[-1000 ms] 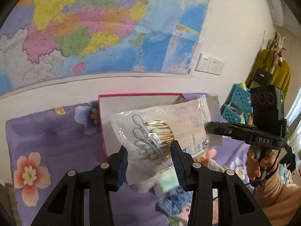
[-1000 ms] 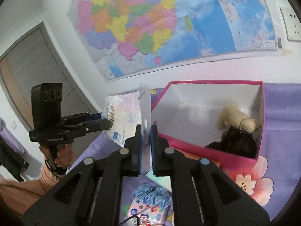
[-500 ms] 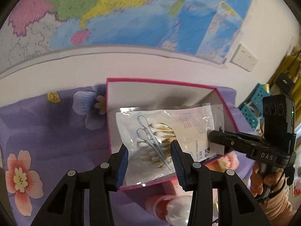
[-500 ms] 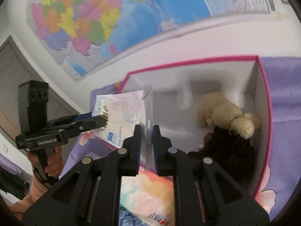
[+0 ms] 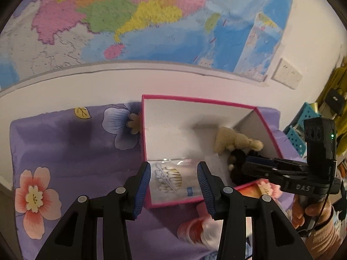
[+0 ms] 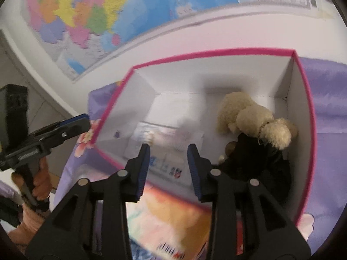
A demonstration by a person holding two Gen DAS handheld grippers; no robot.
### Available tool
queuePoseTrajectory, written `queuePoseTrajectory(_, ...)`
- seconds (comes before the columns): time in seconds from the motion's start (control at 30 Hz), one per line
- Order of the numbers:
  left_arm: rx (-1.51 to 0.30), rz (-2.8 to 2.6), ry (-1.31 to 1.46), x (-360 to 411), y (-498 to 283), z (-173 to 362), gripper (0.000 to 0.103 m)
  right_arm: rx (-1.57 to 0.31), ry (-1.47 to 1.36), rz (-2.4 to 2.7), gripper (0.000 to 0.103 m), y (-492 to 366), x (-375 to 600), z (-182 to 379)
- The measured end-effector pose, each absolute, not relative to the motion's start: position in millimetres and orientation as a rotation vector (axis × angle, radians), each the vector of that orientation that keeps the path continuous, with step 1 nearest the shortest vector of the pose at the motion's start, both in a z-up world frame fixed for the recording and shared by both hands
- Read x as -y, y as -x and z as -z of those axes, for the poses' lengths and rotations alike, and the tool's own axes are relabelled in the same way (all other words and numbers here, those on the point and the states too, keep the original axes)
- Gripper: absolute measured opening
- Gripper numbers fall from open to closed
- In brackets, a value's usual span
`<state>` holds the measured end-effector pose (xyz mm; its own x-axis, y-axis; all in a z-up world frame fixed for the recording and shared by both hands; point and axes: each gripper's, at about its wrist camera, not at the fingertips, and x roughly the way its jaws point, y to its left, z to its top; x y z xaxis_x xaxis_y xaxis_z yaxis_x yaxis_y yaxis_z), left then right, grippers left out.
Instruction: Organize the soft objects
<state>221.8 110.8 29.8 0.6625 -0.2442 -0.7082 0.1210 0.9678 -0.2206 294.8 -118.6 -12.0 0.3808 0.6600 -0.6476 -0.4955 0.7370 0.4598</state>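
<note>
A clear bag of cotton swabs (image 5: 171, 178) lies on the floor of the pink-rimmed white box (image 5: 195, 101), in its left part; it also shows in the right wrist view (image 6: 164, 140). My left gripper (image 5: 173, 179) is open and hangs above the bag at the box's near wall. My right gripper (image 6: 168, 164) is open above the bag's other end, and appears from the side in the left wrist view (image 5: 256, 162). A cream teddy bear in black clothes (image 6: 256, 121) lies in the right part of the box (image 6: 303, 86).
The box stands on a purple flowered cloth (image 5: 65, 143) against a wall with a large map (image 5: 130, 21). A red and white soft item (image 5: 197, 230) and colourful packets (image 6: 173, 227) lie in front of the box. Blue crates (image 5: 303, 134) stand at the right.
Both grippers carried the swab bag over the box, lowered it inside and opened. The bag now rests on the box floor.
</note>
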Motion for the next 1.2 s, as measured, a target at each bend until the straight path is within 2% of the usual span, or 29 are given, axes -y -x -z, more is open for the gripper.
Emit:
queuePoseTrajectory(0.3, -0.735, 0.262, 0.169, -119, -135, -44, 0.054, -0.768, -0.154, -0.974, 0.042, -210, 131, -37)
queuePoseTrajectory(0.37, -0.73, 0.274, 0.178, -120, -112, -41, 0.058, -0.746, -0.126, -1.035, 0.042, -189, 130, -44)
queuePoseTrajectory(0.57, -0.779, 0.301, 0.202, -112, -52, -15, 0.06, -0.738, -0.038, -1.173, 0.042, -139, 114, -44)
queuePoseTrajectory(0.93, -0.802, 0.337, 0.263, -111, 10, 10, 0.062, -0.97, 0.104, -1.28, 0.042, -104, 44, 20)
queuePoseTrajectory(1.07, -0.798, 0.3, 0.276, -122, 17, 11, 0.062, -1.08, 0.125, -1.257, 0.052, -118, 11, 48)
queuePoseTrajectory(1.13, -0.8, 0.281, 0.284, -127, 19, 13, 0.062, -1.122, 0.155, -1.25, 0.053, -121, -4, 59)
queuePoseTrajectory(1.2, -0.801, 0.27, 0.295, -133, 21, 15, 0.062, -1.146, 0.188, -1.245, 0.061, -121, -16, 67)
